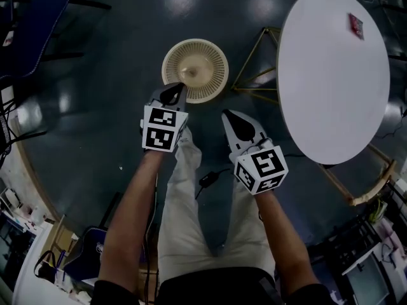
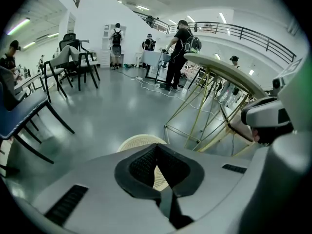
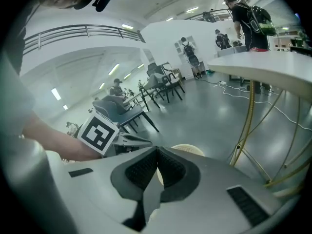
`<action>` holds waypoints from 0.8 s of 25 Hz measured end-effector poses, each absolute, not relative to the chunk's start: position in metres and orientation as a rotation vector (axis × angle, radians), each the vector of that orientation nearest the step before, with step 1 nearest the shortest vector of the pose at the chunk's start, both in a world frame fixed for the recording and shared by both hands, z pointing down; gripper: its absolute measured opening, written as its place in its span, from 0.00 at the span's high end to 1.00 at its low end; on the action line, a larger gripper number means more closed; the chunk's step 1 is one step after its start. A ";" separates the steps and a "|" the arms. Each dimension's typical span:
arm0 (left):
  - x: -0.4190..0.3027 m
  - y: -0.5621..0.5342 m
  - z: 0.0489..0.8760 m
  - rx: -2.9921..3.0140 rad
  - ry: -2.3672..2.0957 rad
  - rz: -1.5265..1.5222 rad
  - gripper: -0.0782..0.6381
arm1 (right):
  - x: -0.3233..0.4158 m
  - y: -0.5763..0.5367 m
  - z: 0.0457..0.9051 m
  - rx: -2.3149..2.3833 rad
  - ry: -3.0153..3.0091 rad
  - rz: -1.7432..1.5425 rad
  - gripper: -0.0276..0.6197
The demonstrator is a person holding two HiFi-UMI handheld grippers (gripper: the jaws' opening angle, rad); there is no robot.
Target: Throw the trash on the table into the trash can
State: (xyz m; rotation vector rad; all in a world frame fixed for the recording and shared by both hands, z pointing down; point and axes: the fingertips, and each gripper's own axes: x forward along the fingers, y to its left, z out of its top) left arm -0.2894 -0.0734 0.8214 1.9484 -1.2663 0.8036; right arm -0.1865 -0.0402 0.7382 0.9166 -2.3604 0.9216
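Observation:
A cream lattice trash can (image 1: pixel 195 68) stands on the dark floor left of the round white table (image 1: pixel 334 75). A small red piece of trash (image 1: pixel 355 25) lies near the table's far edge. My left gripper (image 1: pixel 173 93) hovers over the near rim of the can, shut with nothing in it. My right gripper (image 1: pixel 236 122) hangs between can and table, also shut and empty. In the left gripper view the closed left gripper (image 2: pixel 157 147) points at the can (image 2: pixel 141 141). In the right gripper view the closed right gripper (image 3: pixel 157 152) partly hides the can (image 3: pixel 190 150).
The table's gold wire legs (image 1: pixel 257 75) stand right beside the can. A black cable and plug (image 1: pixel 208 180) lie on the floor by my legs. Chairs (image 2: pixel 73 62) and several people (image 2: pixel 180 52) are farther off in the hall. Cluttered desks line the left and lower right edges.

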 end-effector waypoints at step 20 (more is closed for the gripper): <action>-0.228 -0.051 0.646 2.100 -1.154 0.638 0.87 | -0.165 -0.064 0.601 0.913 -2.426 0.815 0.93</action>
